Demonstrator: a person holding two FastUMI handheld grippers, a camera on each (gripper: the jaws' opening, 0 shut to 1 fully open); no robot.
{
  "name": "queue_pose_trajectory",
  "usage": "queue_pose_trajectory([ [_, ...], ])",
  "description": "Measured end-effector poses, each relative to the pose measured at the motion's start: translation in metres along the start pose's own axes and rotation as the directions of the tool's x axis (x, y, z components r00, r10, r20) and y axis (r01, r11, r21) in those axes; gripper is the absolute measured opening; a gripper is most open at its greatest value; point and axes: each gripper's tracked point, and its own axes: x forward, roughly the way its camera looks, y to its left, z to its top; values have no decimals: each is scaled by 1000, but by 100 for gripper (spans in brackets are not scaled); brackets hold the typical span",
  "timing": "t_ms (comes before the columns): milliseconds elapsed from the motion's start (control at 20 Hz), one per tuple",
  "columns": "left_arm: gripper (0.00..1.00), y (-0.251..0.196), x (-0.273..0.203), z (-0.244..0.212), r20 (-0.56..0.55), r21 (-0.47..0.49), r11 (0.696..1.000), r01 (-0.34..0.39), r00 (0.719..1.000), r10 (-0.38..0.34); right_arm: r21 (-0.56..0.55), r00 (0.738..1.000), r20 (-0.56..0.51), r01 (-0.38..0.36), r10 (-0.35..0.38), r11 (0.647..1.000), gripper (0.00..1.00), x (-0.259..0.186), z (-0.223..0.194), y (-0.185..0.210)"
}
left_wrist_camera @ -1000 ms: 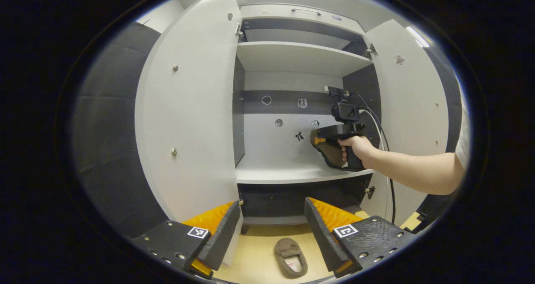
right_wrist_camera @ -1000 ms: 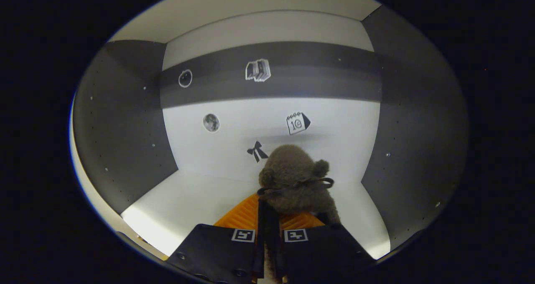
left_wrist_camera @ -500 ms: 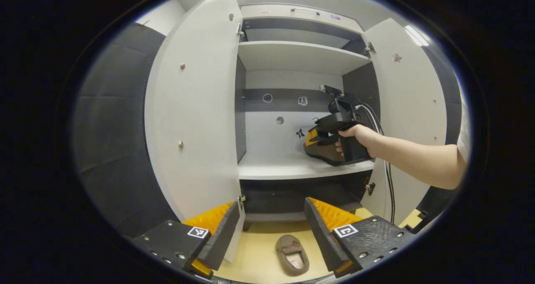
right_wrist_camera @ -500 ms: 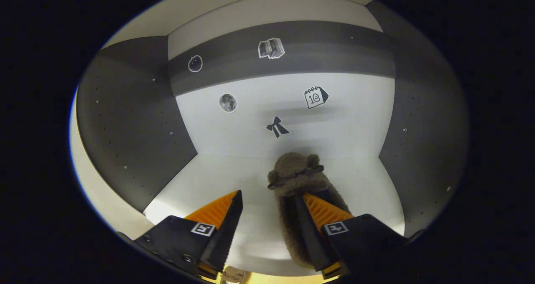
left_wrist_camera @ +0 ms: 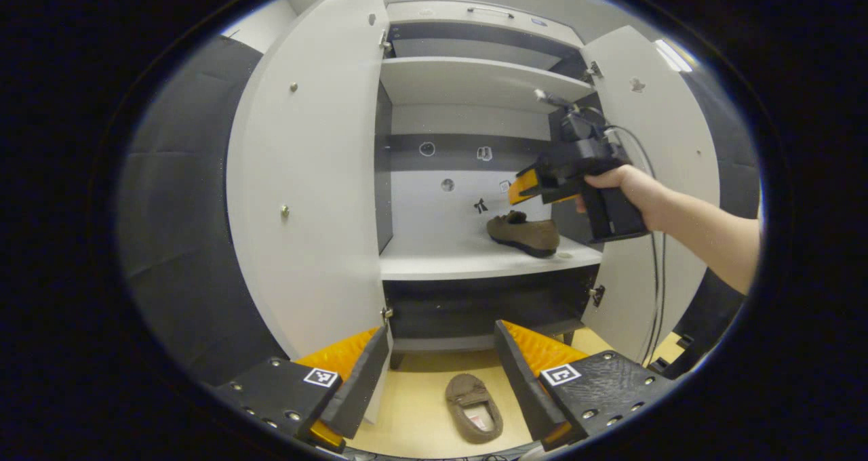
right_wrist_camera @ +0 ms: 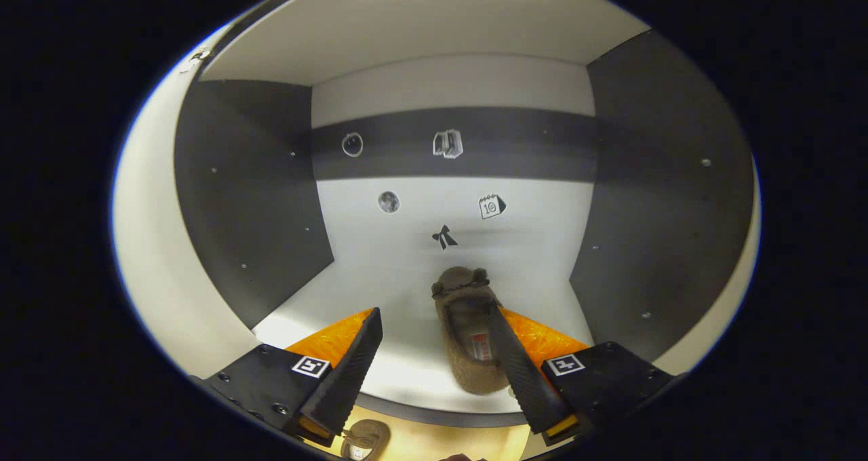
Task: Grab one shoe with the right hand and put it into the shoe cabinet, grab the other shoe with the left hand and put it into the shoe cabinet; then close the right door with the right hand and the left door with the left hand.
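Note:
A brown fuzzy shoe (left_wrist_camera: pixel 523 233) lies on the middle shelf (left_wrist_camera: pixel 468 266) of the open shoe cabinet, at its right side. A hand holds my right gripper (left_wrist_camera: pixel 521 188) above and just in front of that shoe, apart from it. In the right gripper view the same shoe (right_wrist_camera: pixel 468 339) lies on the shelf, toe toward the back wall, past the open right gripper (right_wrist_camera: pixel 434 312). The second brown shoe (left_wrist_camera: pixel 473 407) rests on the wooden floor in front of the cabinet. My left gripper (left_wrist_camera: pixel 442 327) hangs open above it, holding nothing.
Both white cabinet doors stand wide open, the left door (left_wrist_camera: pixel 308 176) and the right door (left_wrist_camera: pixel 654 149). An upper shelf (left_wrist_camera: pixel 475 81) sits above. A black cable (left_wrist_camera: pixel 656 271) hangs from the right gripper. The floor shoe (right_wrist_camera: pixel 363 439) peeks in below the shelf edge.
The right gripper opened and let go of the shoe on the middle shelf, then drew back and upward. The left gripper has barely moved.

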Motion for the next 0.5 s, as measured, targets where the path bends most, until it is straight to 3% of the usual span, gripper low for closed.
queue_pose_trajectory([
  [150,92,-2,9,-20,-39,13,999,31,999,-31,17,996,90,21,-23,1000,99,-44,-7,1],
  [200,92,-2,13,-29,-61,33,999,40,997,-38,10,994,108,23,-24,1000,93,-59,-16,3],
  [250,92,-1,16,-39,-83,52,997,52,995,-47,0,993,120,23,-23,1000,99,-74,-26,8],
  [500,92,-18,25,-91,-181,115,978,171,972,-149,-21,993,118,-11,14,1000,98,-134,-88,28],
])
